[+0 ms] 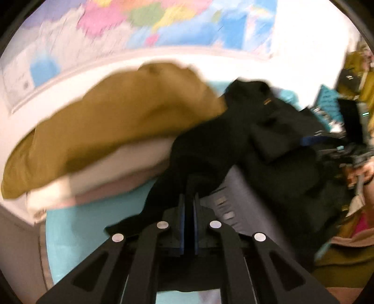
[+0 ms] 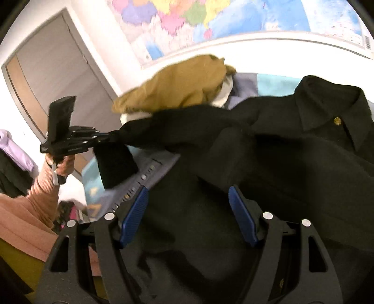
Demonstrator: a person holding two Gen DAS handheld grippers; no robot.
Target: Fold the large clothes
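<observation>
Two garments dominated both views: a mustard-brown one (image 2: 177, 86) of smooth, puffy cloth bunched into a rounded heap, and a black coat (image 2: 268, 149) of matte, felt-like weave with a stiff pointed collar and a small brass button (image 2: 336, 121).

At far left in the right wrist view, a grey door (image 2: 58, 77) stood in a white wall, and a hand (image 2: 61, 166) in a ribbed salmon-pink sleeve (image 2: 43, 184) held the left gripper (image 2: 112, 138). Its jaws were pinched tight on a sleeve of the black coat, which stretched taut from the tips toward the body of the garment, its cuff end hanging below. In the left wrist view the same blue pads (image 1: 182, 222) sat nearly together with dark cloth between them.

Further right, the mustard heap lay behind the coat on pale folded cloth (image 2: 224, 91). Beneath everything ran a turquoise and grey-blue bedspread (image 2: 145, 173), flat, with blocky printed marks. A bright political map (image 2: 210, 21) covered the white wall above.

The right gripper (image 2: 188, 216) hung over the coat's broad, rumpled front, its ribbed blue pads (image 2: 134, 216) spread wide and grasping nothing. The coat sprawled across the bed's right side, collar toward the wall. Motion blur softened much of the left view, where clutter at the right edge could not be made out.
</observation>
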